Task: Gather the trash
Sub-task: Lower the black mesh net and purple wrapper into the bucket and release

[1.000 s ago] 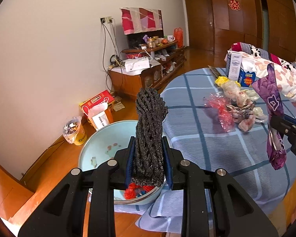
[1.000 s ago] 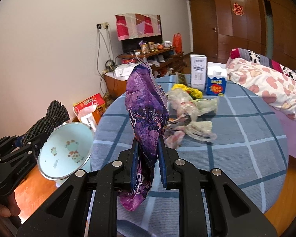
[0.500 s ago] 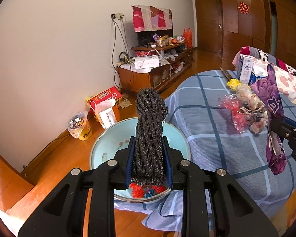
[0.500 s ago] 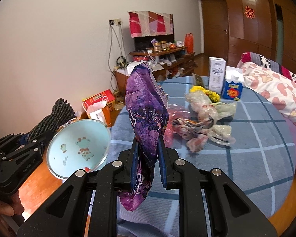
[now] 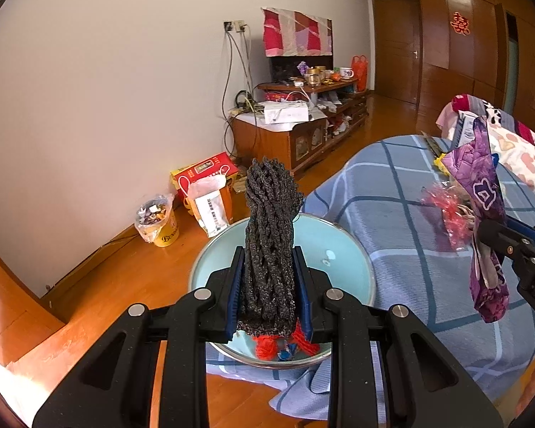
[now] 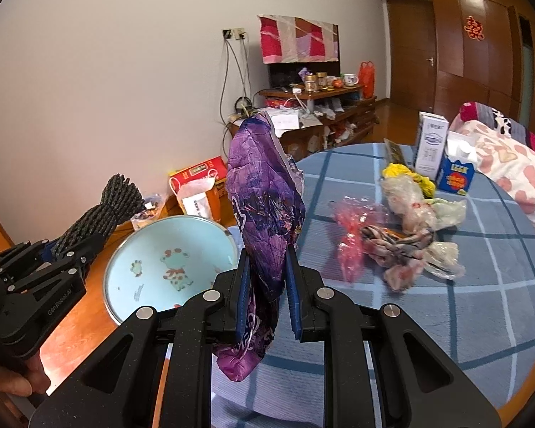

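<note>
My left gripper [image 5: 267, 292] is shut on a black foam net sleeve [image 5: 271, 228] and holds it upright over a light blue basin [image 5: 342, 246]; red scraps [image 5: 267, 347] lie in the basin. My right gripper [image 6: 267, 292] is shut on a purple wrapper [image 6: 264, 207] that stands up between the pads, above the table's left edge. The basin [image 6: 167, 260] sits at the table's left edge, tilted toward the right wrist view. The left gripper [image 6: 53, 249] with the sleeve [image 6: 100, 214] shows at the left there. More trash [image 6: 399, 228] lies piled mid-table.
The round table has a blue checked cloth [image 6: 446, 303]. A white carton [image 6: 429, 146] and a blue box [image 6: 456, 174] stand at its far side. A floral quilt [image 6: 513, 171] lies at right. On the floor are a red box [image 5: 203, 174] and a yellow bucket [image 5: 160, 224].
Both grippers have drifted left, so the table and trash pile slid right in both views. The basin sits more centred under the left gripper. Both grips are unchanged.
</note>
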A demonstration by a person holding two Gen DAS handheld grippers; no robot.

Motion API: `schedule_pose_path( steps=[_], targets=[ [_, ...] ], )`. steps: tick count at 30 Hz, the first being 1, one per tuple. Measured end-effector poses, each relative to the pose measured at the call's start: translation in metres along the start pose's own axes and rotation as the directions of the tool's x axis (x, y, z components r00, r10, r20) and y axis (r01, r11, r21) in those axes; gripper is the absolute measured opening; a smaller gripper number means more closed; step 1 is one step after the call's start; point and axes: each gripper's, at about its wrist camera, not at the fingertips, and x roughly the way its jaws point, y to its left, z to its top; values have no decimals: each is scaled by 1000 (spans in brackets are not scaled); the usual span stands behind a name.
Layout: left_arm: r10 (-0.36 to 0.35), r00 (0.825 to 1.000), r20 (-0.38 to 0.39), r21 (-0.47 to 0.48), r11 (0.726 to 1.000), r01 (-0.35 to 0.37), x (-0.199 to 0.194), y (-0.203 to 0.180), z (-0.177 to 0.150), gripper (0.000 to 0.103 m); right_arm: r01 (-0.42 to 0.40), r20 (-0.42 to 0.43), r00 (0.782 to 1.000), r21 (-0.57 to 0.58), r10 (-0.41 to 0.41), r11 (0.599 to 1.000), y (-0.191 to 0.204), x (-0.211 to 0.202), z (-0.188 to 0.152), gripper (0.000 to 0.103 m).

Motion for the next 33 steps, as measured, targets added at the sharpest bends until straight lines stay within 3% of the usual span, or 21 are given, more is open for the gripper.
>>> schedule_pose_path(
  steps=[15,33],
  targets=[
    [26,999,-20,-36,999,-27,11,20,-3,26,-48,-32,998,-37,47,998,31,27,8,20],
    [-12,994,-106,-87,996,3,47,27,-10,26,-71,-142,988,-39,64,997,46,79,-4,20]
  ],
)
